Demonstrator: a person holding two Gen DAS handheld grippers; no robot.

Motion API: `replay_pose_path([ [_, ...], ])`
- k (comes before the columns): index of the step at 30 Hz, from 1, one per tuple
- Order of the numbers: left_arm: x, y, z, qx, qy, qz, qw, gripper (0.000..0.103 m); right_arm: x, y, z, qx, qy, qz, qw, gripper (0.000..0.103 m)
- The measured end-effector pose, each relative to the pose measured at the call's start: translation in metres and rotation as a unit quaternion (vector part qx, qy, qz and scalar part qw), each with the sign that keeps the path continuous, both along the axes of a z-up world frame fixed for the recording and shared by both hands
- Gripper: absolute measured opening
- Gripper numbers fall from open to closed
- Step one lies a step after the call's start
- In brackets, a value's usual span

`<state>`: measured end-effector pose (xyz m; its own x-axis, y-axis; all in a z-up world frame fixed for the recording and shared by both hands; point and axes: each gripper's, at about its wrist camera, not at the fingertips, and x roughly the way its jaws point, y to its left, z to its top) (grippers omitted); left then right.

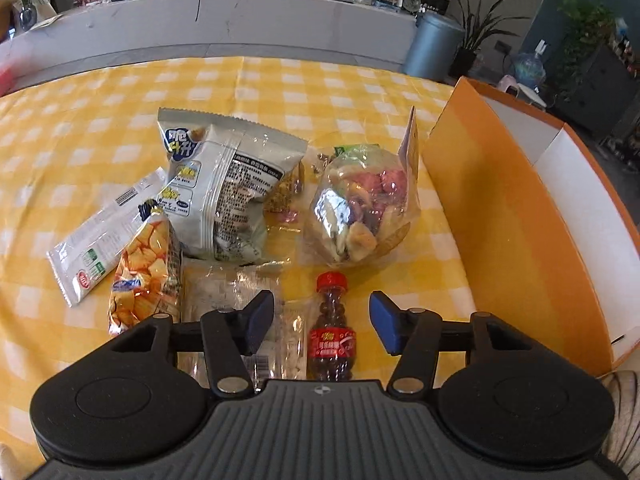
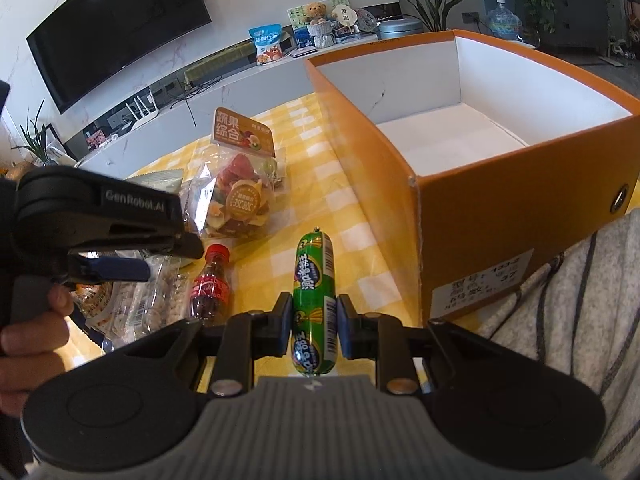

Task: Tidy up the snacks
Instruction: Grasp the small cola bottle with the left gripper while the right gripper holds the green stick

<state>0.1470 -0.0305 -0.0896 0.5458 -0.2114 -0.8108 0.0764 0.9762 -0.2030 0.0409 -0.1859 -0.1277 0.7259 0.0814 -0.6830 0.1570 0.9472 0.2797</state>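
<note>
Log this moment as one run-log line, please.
left gripper: open above small cola bottle | right gripper: shut on green sausage | orange box: nothing visible inside | remaining snacks on table

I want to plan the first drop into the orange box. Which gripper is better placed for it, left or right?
Right. The right gripper already has its jaws shut on the green sausage, and the open orange box is just beside it. The left gripper is open, holding nothing, above the small red-capped bottle.
</note>
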Motion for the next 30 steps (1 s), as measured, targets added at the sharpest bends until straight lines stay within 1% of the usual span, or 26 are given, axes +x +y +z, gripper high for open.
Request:
replay_pose_path([
  [5, -0.003, -0.004, 0.001, -0.010, 0.015, -0.024, 0.9996, 0.062, 0.002, 0.002, -0.001, -0.004, 0.003, 0.001, 1.000, 0.021],
  [8, -0.007, -0.014, 0.002, -0.015, -0.001, -0.057, 0.9983, 0.062, 0.003, 0.003, -0.001, -0.006, 0.004, 0.003, 1.000, 0.021],
  [9, -0.008, -0.019, 0.000, -0.009, -0.003, -0.072, 0.9974, 0.062, 0.003, 0.003, -0.001, -0.008, 0.005, 0.003, 1.000, 0.021],
  [10, -0.008, -0.023, -0.004, 0.004, 0.004, -0.083, 0.9965, 0.061, 0.004, 0.004, -0.001, -0.009, 0.005, 0.003, 1.000, 0.021],
  [11, -0.007, -0.027, -0.008, 0.018, 0.015, -0.086, 0.9961, 0.057, 0.004, 0.004, -0.001, -0.009, 0.005, 0.003, 1.000, 0.021],
  [13, -0.007, -0.029, -0.016, 0.036, 0.025, -0.079, 0.9959, 0.052, 0.004, 0.003, -0.002, -0.007, 0.006, 0.002, 1.000, 0.021],
  [16, -0.004, -0.030, -0.024, 0.048, 0.028, -0.082, 0.9951, 0.051, 0.004, 0.001, -0.002, 0.002, 0.006, 0.001, 1.000, 0.021],
  [19, 0.003, -0.031, -0.035, 0.042, 0.052, -0.075, 0.9950, 0.051, 0.005, 0.001, -0.002, 0.001, 0.006, 0.004, 1.000, 0.022],
  [20, 0.004, -0.032, -0.038, 0.044, 0.052, -0.074, 0.9949, 0.050, 0.004, 0.001, -0.002, 0.002, 0.005, 0.004, 1.000, 0.022],
  [21, 0.002, -0.036, -0.037, 0.054, 0.043, -0.073, 0.9949, 0.050, 0.004, 0.001, -0.002, 0.004, 0.005, 0.004, 1.000, 0.021],
  [22, 0.002, -0.040, -0.039, 0.070, 0.042, -0.072, 0.9941, 0.040, 0.004, 0.000, -0.002, 0.006, 0.006, 0.003, 1.000, 0.022],
  [23, 0.000, -0.042, -0.040, 0.076, 0.037, -0.070, 0.9939, 0.035, 0.004, -0.001, -0.002, 0.007, 0.006, 0.004, 1.000, 0.022],
  [27, -0.005, -0.042, -0.043, 0.070, 0.031, -0.053, 0.9957, 0.034, 0.004, -0.002, -0.001, 0.015, 0.004, 0.006, 1.000, 0.022],
  [30, -0.020, -0.042, -0.037, 0.081, -0.001, -0.060, 0.9949, 0.034, 0.004, -0.003, -0.001, 0.018, 0.002, 0.007, 1.000, 0.022],
])
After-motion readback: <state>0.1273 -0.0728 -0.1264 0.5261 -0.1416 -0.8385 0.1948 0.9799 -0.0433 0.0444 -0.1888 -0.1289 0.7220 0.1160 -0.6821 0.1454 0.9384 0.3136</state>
